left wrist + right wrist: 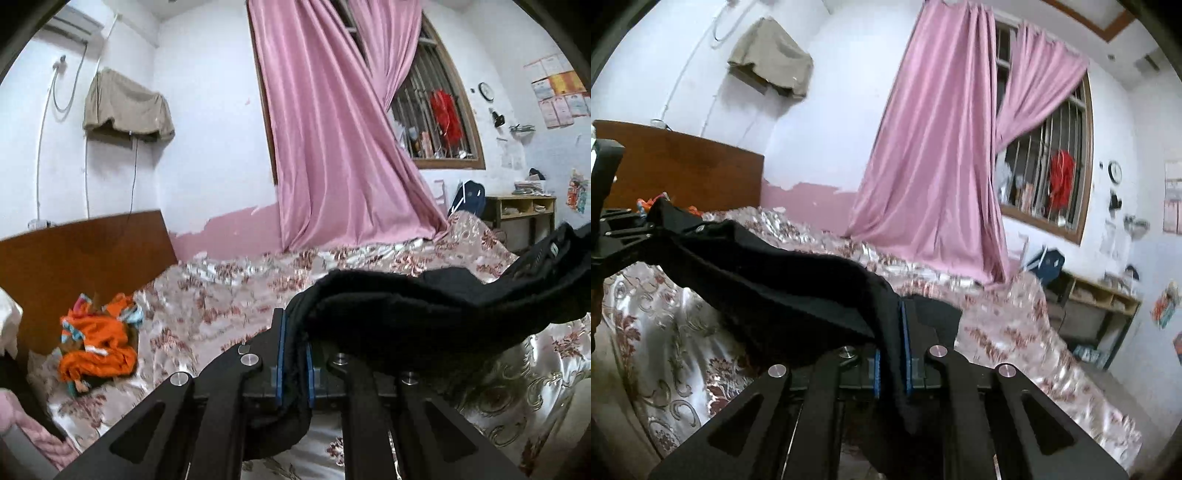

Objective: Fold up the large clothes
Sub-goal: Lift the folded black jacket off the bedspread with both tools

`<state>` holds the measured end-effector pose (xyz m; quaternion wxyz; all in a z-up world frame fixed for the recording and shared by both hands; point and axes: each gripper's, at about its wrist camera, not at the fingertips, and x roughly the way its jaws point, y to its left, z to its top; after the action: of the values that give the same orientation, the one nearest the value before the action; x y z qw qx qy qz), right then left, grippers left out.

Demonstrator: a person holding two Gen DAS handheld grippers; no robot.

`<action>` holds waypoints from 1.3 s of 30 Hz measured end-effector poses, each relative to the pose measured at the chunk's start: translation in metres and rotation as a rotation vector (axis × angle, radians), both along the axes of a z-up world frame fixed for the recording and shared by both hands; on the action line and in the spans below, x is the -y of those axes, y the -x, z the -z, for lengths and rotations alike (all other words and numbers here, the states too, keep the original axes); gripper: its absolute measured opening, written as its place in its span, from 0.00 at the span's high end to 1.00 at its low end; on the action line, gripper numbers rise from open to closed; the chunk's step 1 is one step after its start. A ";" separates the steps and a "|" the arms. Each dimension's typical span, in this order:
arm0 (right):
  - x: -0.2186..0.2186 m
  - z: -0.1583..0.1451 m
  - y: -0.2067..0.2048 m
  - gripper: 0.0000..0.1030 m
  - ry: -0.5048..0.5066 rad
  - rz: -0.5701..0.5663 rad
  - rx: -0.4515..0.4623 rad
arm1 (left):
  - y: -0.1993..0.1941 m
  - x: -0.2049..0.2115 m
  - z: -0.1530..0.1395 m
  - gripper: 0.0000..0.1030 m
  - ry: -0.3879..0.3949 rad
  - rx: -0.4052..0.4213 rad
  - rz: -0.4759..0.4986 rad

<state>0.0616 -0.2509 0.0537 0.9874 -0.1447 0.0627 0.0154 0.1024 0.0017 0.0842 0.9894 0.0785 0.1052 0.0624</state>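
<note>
Two hand-held grippers are in use, and both are clamped on one black garment [424, 295]. The left hand-held gripper [294, 354] has its blue-lined fingers [280, 362] closed on a bunched edge of the cloth, with a short tail of fabric hanging below the grip. The right hand-held gripper [891, 350] grips the other end in the same way, its blue pads [905, 354] pressed against a thick fold that drops down between them.

The garment [768, 273] is held up off the bed [229, 295], stretched as a sagging band between the two tools. In the left wrist view it runs from the fingers toward the right edge, where the other tool's dark frame shows. In the right wrist view it runs toward the left edge, where the left tool's frame appears.

The bed is covered with a shiny floral bedspread [676, 332], which is wrinkled. A heap of orange clothes [99, 347] lies on the bedspread near the brown headboard [81, 247], well apart from the black garment. A pink curtain [332, 129] hangs over a barred window [1052, 177] and reaches the far edge of the bed. A beige cloth [125, 107] is draped over something mounted on the wall above the headboard. A low wooden shelf [1100, 295] stands by the far wall. Both views show some motion blur.
</note>
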 end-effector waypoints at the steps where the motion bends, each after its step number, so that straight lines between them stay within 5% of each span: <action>1: 0.001 -0.005 0.002 0.92 0.001 -0.004 0.011 | 0.001 0.001 -0.003 0.92 -0.007 0.006 0.003; 8: 0.009 -0.029 -0.020 0.92 -0.028 -0.016 0.030 | -0.028 0.007 -0.024 0.92 -0.067 0.012 0.030; 16: 0.005 -0.045 -0.080 0.92 0.020 -0.022 -0.007 | -0.096 -0.003 -0.039 0.92 -0.037 -0.088 0.064; 21: 0.004 -0.058 -0.127 0.92 0.024 -0.026 -0.031 | -0.146 -0.002 -0.044 0.92 -0.106 -0.134 0.087; 29: 0.020 -0.054 -0.217 0.92 -0.044 -0.041 -0.128 | -0.220 0.008 -0.035 0.92 -0.165 -0.203 0.087; 39: 0.019 -0.025 -0.321 0.92 0.009 -0.009 -0.193 | -0.322 0.009 -0.001 0.92 -0.120 -0.288 0.075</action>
<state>0.3831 -0.2700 0.0788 0.9760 -0.1471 0.1570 0.0333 0.4241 -0.0070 0.0851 0.9593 0.1494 0.2389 0.0199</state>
